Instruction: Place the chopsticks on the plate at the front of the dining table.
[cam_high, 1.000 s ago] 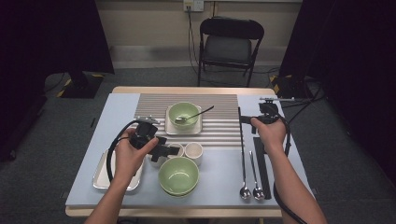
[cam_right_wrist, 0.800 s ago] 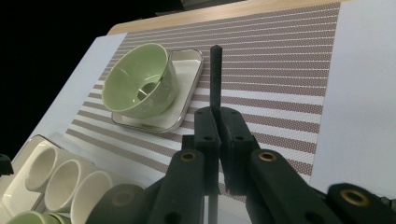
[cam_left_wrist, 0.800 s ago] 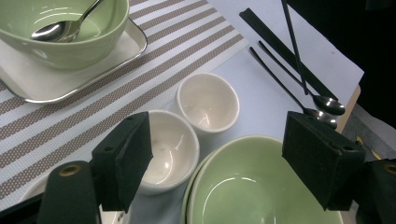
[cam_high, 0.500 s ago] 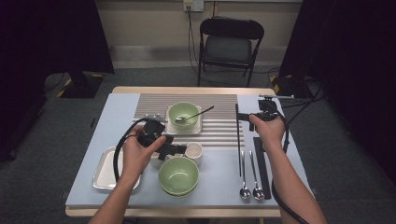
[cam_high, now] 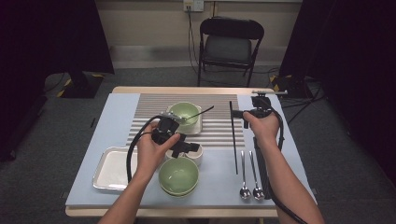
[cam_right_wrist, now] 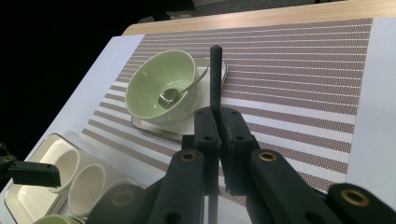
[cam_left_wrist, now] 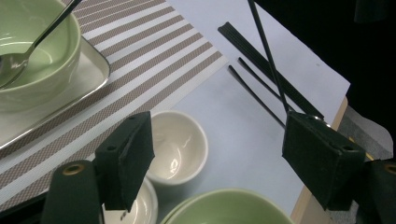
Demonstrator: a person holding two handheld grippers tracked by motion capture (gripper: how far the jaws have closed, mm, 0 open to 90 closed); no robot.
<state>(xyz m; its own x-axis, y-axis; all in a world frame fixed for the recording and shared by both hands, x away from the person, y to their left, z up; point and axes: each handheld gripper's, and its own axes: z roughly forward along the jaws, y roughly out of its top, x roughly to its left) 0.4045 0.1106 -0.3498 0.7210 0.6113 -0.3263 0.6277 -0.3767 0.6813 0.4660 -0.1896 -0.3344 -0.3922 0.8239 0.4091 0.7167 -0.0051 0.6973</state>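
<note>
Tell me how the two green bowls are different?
The far bowl holds a spoon; the near bowl holds nothing. The far bowl sits on a small tray on the striped mat; the near bowl sits off the mat, on the pale blue cover. The near bowl seems stacked on another bowl; the far bowl is single. Both are the same pale green, round and upright.
</note>
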